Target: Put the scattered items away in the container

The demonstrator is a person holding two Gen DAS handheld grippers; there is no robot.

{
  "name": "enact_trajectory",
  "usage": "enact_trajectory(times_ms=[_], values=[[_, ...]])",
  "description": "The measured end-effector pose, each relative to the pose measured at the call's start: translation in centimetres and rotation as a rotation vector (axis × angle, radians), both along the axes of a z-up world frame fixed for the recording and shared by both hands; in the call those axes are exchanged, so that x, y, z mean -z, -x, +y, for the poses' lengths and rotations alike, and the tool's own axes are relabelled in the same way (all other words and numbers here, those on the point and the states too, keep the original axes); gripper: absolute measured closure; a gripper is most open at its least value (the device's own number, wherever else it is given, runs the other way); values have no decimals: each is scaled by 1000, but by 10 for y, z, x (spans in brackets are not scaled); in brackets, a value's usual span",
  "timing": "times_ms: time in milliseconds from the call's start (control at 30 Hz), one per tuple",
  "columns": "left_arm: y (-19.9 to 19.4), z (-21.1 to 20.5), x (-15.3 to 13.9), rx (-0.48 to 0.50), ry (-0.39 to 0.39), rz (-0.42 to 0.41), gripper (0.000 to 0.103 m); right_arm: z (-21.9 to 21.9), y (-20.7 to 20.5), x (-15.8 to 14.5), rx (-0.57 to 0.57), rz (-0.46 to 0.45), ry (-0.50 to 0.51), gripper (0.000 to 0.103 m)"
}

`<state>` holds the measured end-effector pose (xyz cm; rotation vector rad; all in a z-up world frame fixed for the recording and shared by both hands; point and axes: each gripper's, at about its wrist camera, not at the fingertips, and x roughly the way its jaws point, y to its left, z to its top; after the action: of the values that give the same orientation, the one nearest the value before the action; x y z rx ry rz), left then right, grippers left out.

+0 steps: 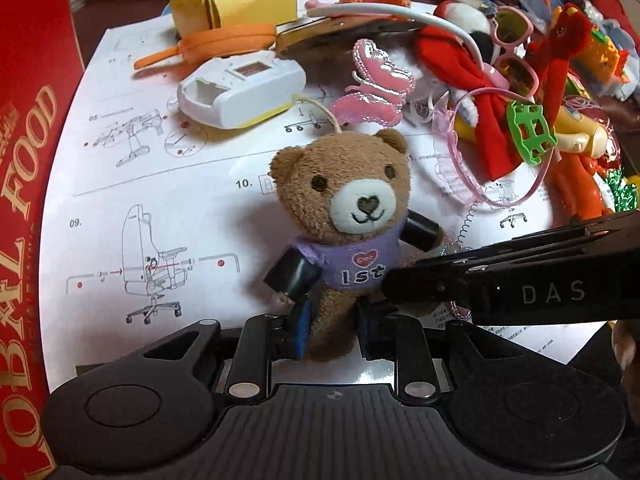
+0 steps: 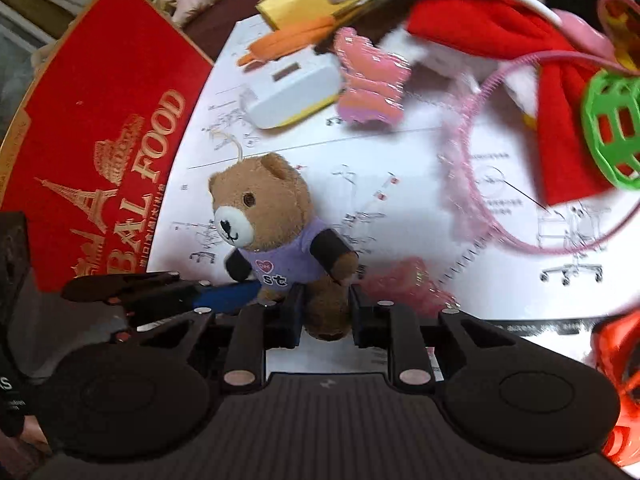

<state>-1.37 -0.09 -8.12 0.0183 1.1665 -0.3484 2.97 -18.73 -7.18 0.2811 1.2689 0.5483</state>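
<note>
Left wrist view: nearest to us, the left gripper (image 1: 332, 332) has its two jaws closed against the legs of a small brown teddy bear (image 1: 344, 216), one pad on each side, so we read it as grasping the bear low down. The bear stands upright in a lilac shirt, its black arms sticking out to either side and a thin loop of cord rising from its head. From the lower right the right gripper (image 1: 394, 286) reaches in and meets the bear's side at shirt level.

In the right wrist view we see that gripper (image 2: 325, 312) with its jaws drawn in on the bear's lower body as well, both pads against the fur, while the left gripper's blue-tipped finger (image 2: 226, 294) comes in from the left (so both tools hold the same toy).

The bear rests over a white instruction sheet (image 1: 168, 184) printed with chair diagrams, which gives bare paper to its left and ahead. Along the left runs the red box (image 1: 28, 184) with gold lettering, its edge just beside the sheet. Farther off lie a white plastic device (image 1: 240, 88), a pink butterfly (image 1: 374, 84) and a pink headband (image 1: 496, 196), then a dense heap of toys at the right.
</note>
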Motion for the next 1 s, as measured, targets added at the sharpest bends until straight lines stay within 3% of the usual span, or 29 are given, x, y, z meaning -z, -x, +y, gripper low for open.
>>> enact_trajectory(times_ms=[367,567,867,1000], values=[[-5,-17,0,63,-87,-34,85,-15,-5,11,77,59,-68,74],[-4,-18,0,81,-101,-41,86,-29,-9,-3,144,2,-102,74],[-6,-20,-1,108,-110,-40,85,-12,-20,1,125,-10,-132,76],[-12,-20,-1,84,-98,-31,78,-7,-18,-2,108,-42,-120,79]])
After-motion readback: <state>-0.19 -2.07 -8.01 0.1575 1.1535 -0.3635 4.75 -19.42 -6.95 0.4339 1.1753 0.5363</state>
